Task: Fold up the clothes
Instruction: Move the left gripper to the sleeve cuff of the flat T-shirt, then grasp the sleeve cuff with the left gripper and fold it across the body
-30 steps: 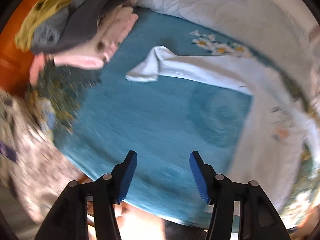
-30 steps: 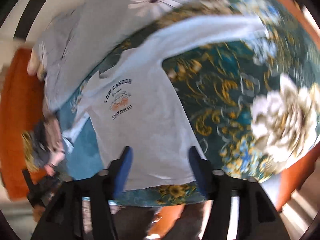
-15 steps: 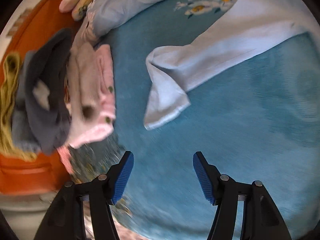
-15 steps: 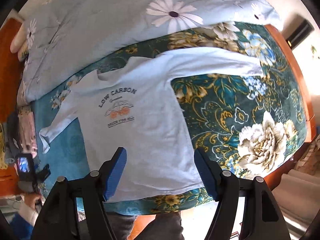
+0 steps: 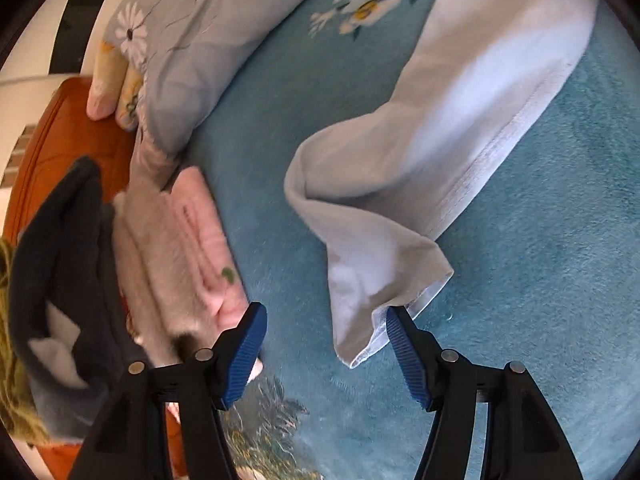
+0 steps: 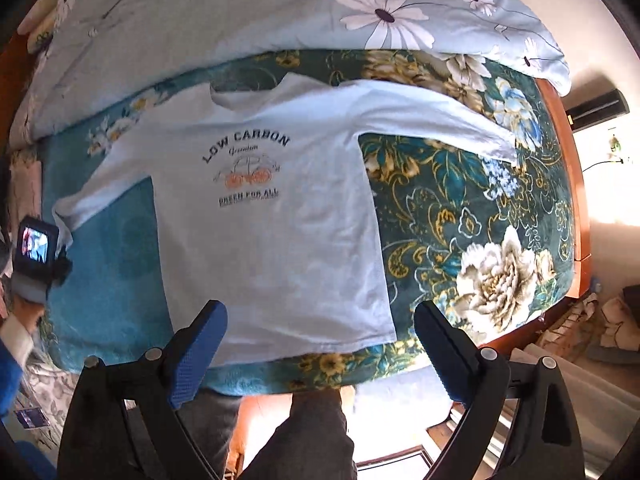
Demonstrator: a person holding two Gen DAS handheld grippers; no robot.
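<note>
The white long-sleeve shirt lies flat, print up, on the teal floral bedspread, collar toward the daisy quilt, sleeves stretched sideways, while the right gripper hangs above its hem, jaws opening with nothing between, and the left gripper angles down, parted around the sleeve cuff without pinching it.

Matt cotton shirt, plush blanket

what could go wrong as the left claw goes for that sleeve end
The left claw is open with only the crumpled cuff by one finger, so it may pinch a single layer or the blue blanket too. The folded clothes pile sits close beside it and could get knocked.
</note>
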